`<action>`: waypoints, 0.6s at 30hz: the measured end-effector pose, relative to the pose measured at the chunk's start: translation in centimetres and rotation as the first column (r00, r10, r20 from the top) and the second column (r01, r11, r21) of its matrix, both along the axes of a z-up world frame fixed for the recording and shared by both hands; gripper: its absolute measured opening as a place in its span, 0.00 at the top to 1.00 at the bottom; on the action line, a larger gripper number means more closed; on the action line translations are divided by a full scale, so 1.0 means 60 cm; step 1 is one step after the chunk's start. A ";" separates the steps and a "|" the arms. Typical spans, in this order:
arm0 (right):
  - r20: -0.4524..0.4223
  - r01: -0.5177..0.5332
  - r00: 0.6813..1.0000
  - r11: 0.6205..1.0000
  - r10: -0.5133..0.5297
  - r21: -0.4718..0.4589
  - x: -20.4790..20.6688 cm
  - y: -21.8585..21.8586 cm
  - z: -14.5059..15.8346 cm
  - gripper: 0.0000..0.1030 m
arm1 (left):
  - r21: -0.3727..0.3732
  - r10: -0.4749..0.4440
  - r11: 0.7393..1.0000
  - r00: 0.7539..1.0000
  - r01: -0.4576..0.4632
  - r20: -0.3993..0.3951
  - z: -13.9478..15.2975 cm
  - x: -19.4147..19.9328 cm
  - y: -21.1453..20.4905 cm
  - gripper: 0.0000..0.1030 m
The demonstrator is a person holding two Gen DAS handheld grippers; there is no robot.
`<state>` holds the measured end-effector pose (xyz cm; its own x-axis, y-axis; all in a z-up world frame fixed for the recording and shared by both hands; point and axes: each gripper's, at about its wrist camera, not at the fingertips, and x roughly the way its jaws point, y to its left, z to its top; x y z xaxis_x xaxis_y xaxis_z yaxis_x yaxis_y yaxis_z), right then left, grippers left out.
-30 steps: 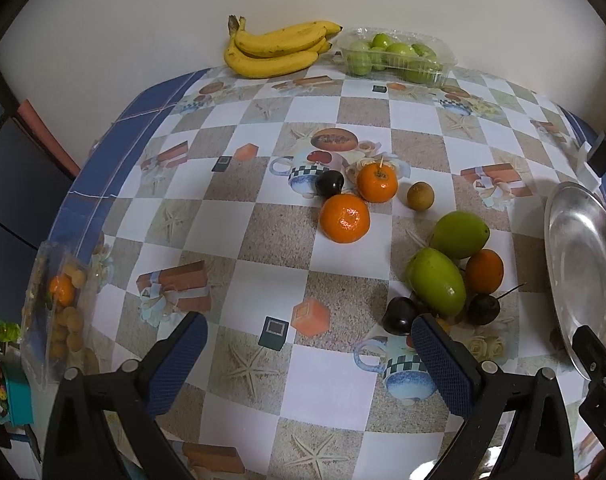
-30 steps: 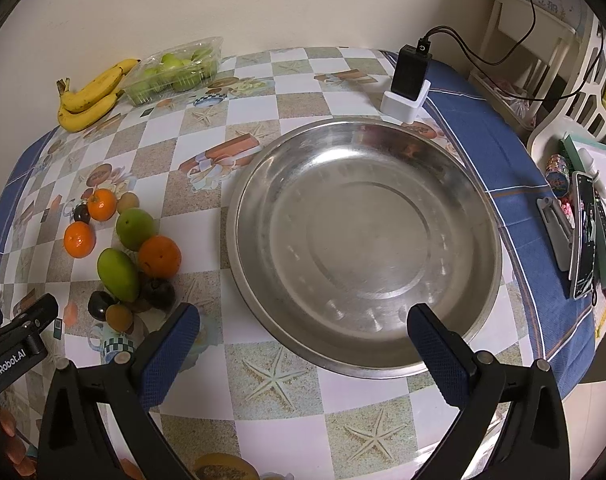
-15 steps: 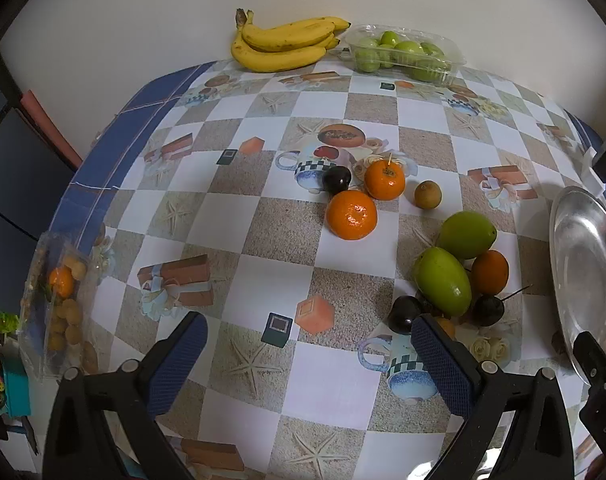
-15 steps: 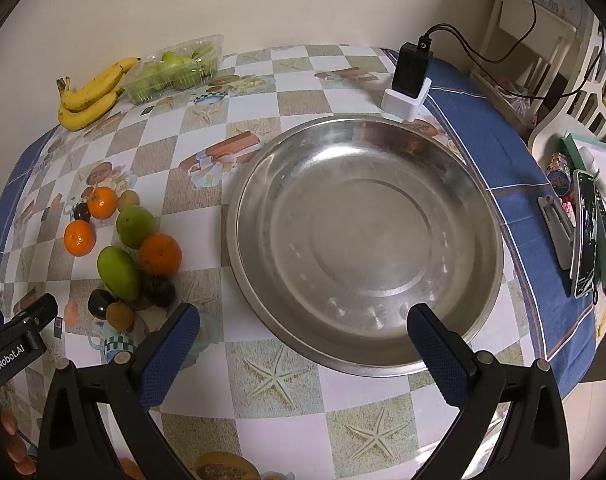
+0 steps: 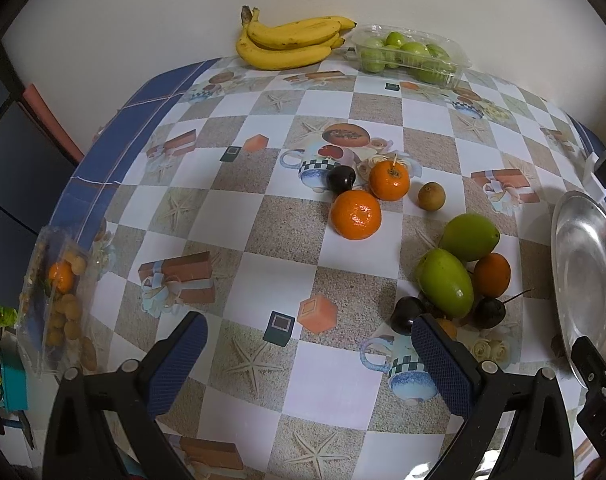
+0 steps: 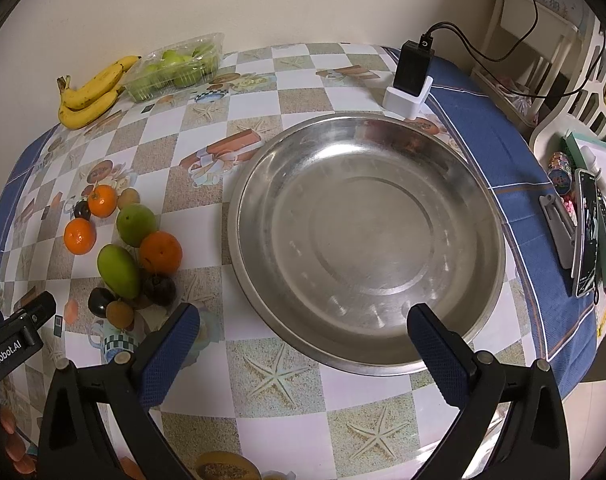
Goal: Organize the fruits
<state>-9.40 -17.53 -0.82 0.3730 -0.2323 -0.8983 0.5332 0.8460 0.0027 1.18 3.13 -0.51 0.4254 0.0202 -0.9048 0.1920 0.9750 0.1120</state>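
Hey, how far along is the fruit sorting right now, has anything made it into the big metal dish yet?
Nothing looks done: the steel dish holds no fruit. Nothing is in hand either; the left gripper and right gripper are both open and hold nothing. All of it is left: the oranges, green mangoes and dark plums lie loose on the tablecloth, beside the dish.

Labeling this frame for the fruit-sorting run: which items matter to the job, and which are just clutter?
Job:
loose oranges
two green mangoes
dark plums
small brown fruit
steel dish, empty
left hand-held gripper and right hand-held gripper, both open

Lying about:
charger in its dock
phone
banana bunch and clamshell of green fruit, possibly stock
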 end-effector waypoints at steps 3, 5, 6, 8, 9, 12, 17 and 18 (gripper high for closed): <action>0.000 -0.001 1.000 1.000 0.001 0.002 0.001 0.001 0.000 0.00 | 0.002 0.004 1.000 1.000 -0.004 -0.002 -0.001 0.001 0.000 0.00; 0.000 -0.002 1.000 1.000 0.002 0.003 0.001 0.001 -0.001 0.00 | 0.001 0.007 1.000 1.000 -0.007 -0.007 -0.002 0.002 0.002 0.00; 0.000 -0.004 1.000 1.000 0.004 0.004 0.001 0.002 0.000 0.00 | -0.002 0.007 1.000 1.000 -0.007 -0.007 -0.002 0.002 0.002 0.00; 0.003 -0.009 1.000 1.000 0.009 0.004 0.002 0.003 0.000 0.00 | -0.009 0.005 1.000 1.000 -0.005 -0.005 -0.002 0.002 0.002 0.00; 0.005 -0.014 1.000 1.000 0.014 0.006 0.002 0.003 0.001 0.00 | -0.010 0.005 1.000 1.000 -0.005 -0.004 -0.002 0.002 0.001 0.00; 0.014 -0.033 0.999 0.999 0.033 0.016 0.006 0.005 0.003 0.00 | -0.023 0.006 1.000 1.000 -0.006 -0.001 -0.003 0.003 0.002 0.00; 0.051 -0.069 0.996 0.997 0.068 0.032 0.018 0.013 0.013 0.00 | -0.083 0.042 0.996 0.999 -0.041 0.008 0.004 0.014 0.017 0.00; 0.060 -0.081 0.995 0.996 0.078 0.046 0.022 0.015 0.015 0.00 | -0.084 0.052 0.995 0.999 -0.050 0.012 0.007 0.017 0.019 0.00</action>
<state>-8.08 -16.66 0.06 0.4406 -0.1563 -0.8840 0.4621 0.8837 0.0741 2.18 4.27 -0.11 0.4381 -0.0337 -0.8983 0.1408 0.9895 0.0316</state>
